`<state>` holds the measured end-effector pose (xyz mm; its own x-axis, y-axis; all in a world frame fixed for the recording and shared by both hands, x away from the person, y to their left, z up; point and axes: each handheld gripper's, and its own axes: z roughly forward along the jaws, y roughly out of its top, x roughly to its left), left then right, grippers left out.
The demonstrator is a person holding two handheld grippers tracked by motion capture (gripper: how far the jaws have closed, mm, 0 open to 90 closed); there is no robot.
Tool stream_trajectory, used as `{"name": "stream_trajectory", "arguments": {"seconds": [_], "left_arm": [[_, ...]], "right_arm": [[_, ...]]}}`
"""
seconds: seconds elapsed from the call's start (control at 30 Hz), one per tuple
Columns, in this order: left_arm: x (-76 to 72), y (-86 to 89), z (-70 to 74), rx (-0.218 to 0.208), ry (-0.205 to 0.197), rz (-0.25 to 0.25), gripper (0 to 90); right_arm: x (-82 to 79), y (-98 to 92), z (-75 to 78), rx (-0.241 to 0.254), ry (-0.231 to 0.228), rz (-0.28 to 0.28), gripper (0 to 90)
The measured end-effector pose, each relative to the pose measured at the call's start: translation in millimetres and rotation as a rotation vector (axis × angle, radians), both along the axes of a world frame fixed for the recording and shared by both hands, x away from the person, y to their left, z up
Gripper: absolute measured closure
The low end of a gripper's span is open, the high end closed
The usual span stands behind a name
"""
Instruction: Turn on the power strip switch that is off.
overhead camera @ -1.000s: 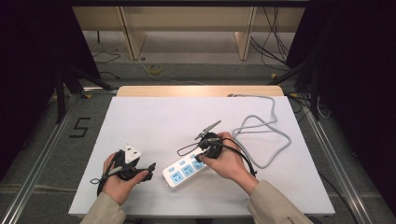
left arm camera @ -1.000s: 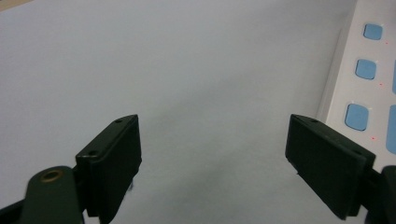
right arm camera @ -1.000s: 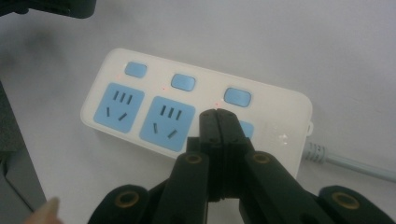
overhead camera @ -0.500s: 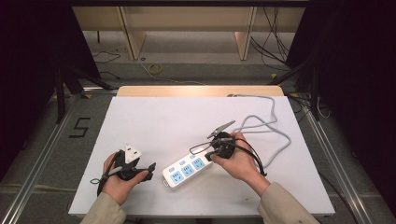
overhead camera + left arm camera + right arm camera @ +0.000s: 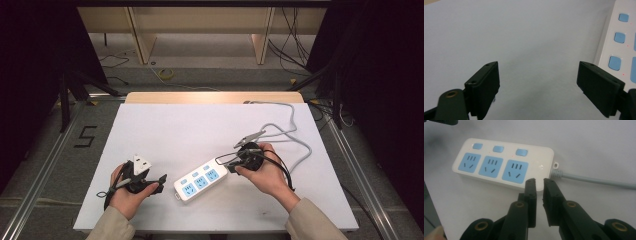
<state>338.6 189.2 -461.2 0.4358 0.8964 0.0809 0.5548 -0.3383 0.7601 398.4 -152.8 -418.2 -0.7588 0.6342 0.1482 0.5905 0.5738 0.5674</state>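
My left gripper (image 5: 150, 179) sits at the near left of the white desk (image 5: 165, 130). Its jaws are wide open and hold nothing. In the left gripper view I see bare desk between them, and the power strip (image 5: 621, 42) is off to the right side.

The power strip (image 5: 201, 180) lies near the middle of the desk, between my two hands. It is white with three blue sockets and three blue buttons. Its long side runs from near left up to far right. The grey cord (image 5: 295, 135) comes out of the far right end and loops away to the right.

My right gripper (image 5: 234, 159) is just beside that cord end. Its jaws have just been opening a little, and there is a small gap now with nothing in it. In the right gripper view the strip (image 5: 504, 165) lies just past the jaw tips, so I think my right hand is the closer one.

I can read no brand on the strip. A "5" (image 5: 86, 136) is marked on the floor at the left.
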Motion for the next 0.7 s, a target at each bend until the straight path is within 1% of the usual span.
{"name": "stream_trajectory", "arguments": {"seconds": [0.23, 0.53, 0.7], "left_arm": [[-0.2, 0.1, -0.1, -0.002, 0.0, 0.001, 18.2], [-0.2, -0.1, -0.3, 0.0, 0.003, 0.0, 18.2], [0.0, 0.5, -0.9, -0.002, 0.004, 0.003, 18.2]], "right_arm": [[-2.9, -15.7, -1.8, 0.011, -0.014, -0.017, 75.3], [-9.3, -36.2, -7.3, 0.027, -0.021, -0.043, 71.3], [-13.2, -44.2, -9.6, 0.027, -0.038, -0.047, 69.5]]}}
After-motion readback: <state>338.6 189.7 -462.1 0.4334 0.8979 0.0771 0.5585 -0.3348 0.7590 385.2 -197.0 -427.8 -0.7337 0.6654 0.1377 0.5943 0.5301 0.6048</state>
